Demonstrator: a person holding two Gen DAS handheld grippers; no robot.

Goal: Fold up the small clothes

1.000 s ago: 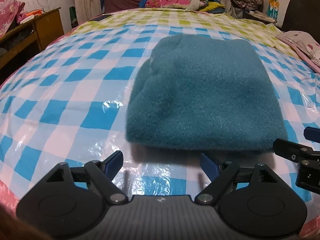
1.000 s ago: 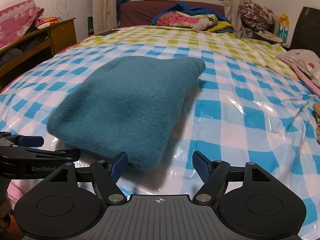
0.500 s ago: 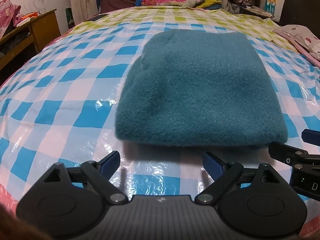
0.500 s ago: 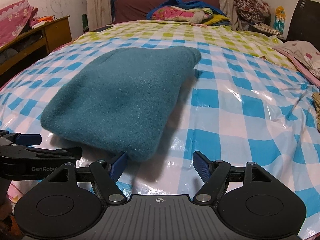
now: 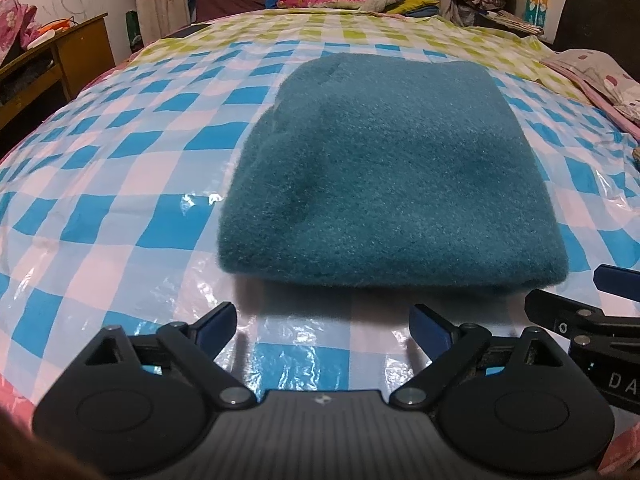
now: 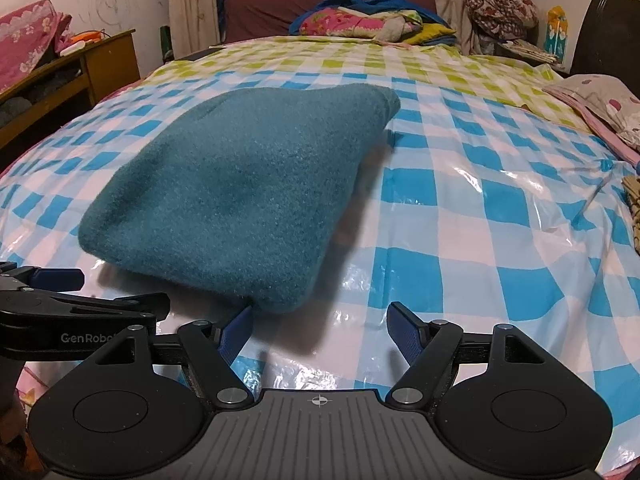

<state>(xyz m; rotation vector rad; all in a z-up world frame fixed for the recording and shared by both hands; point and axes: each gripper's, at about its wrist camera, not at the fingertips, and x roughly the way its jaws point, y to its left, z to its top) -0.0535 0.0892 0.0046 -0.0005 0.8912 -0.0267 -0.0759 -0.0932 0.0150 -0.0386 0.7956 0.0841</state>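
A teal fleece garment (image 5: 392, 176) lies folded into a thick rectangle on the checked plastic sheet (image 5: 120, 200) over the bed. It also shows in the right wrist view (image 6: 240, 196). My left gripper (image 5: 324, 326) is open and empty, just in front of the garment's near edge. My right gripper (image 6: 320, 330) is open and empty at the garment's near right corner; its left fingertip (image 6: 240, 326) sits next to the fabric. Each gripper shows at the edge of the other's view.
A wooden cabinet (image 5: 60, 60) stands at the left. Piled bedding (image 6: 372, 20) lies at the bed's head. A spotted pink cloth (image 6: 600, 108) lies at the right edge. A dark headboard (image 5: 600, 12) is at the far right.
Both grippers have drawn slightly back from the garment's near edge and stay open. The garment has not moved.
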